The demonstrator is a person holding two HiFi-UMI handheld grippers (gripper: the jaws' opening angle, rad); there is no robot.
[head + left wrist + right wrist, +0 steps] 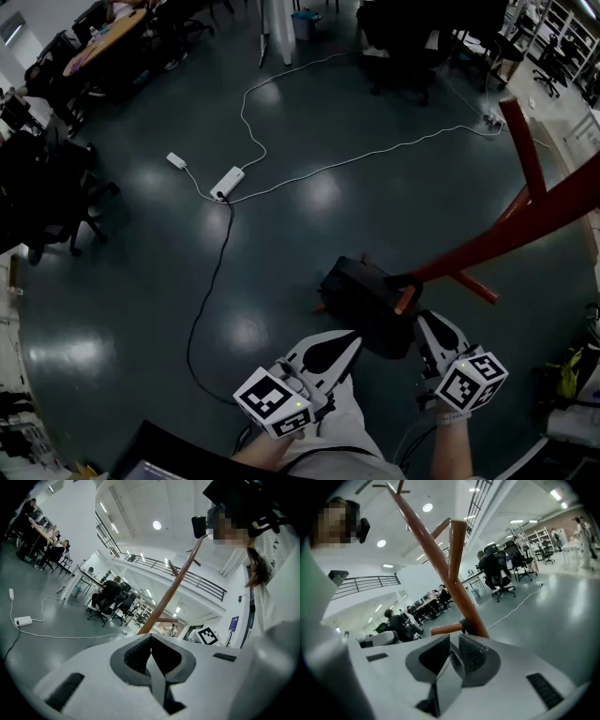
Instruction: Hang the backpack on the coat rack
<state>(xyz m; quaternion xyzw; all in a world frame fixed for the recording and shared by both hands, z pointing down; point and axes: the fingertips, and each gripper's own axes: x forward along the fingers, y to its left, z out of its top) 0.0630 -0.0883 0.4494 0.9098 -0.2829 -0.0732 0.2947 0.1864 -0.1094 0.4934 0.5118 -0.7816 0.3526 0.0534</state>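
A black backpack point(361, 298) hangs beside the red-brown wooden coat rack point(525, 220), and a dark strap point(403, 279) lies over a short peg point(405, 298). In the head view my left gripper point(352, 341) is shut and empty, with its tips just below the pack. My right gripper point(421, 319) is also shut and empty, right under the peg. The left gripper view shows its jaws point(151, 653) closed, with the coat rack point(173, 585) rising behind them. In the right gripper view the closed jaws point(452, 648) point at the coat rack point(436, 559), and the strap point(465, 624) wraps a peg.
On the grey floor a white cable leads to a power strip point(228, 183), and a black cable point(208, 291) trails toward me. Office chairs point(56, 206) and desks stand at the left and far side. People sit at desks point(44, 550) in the distance.
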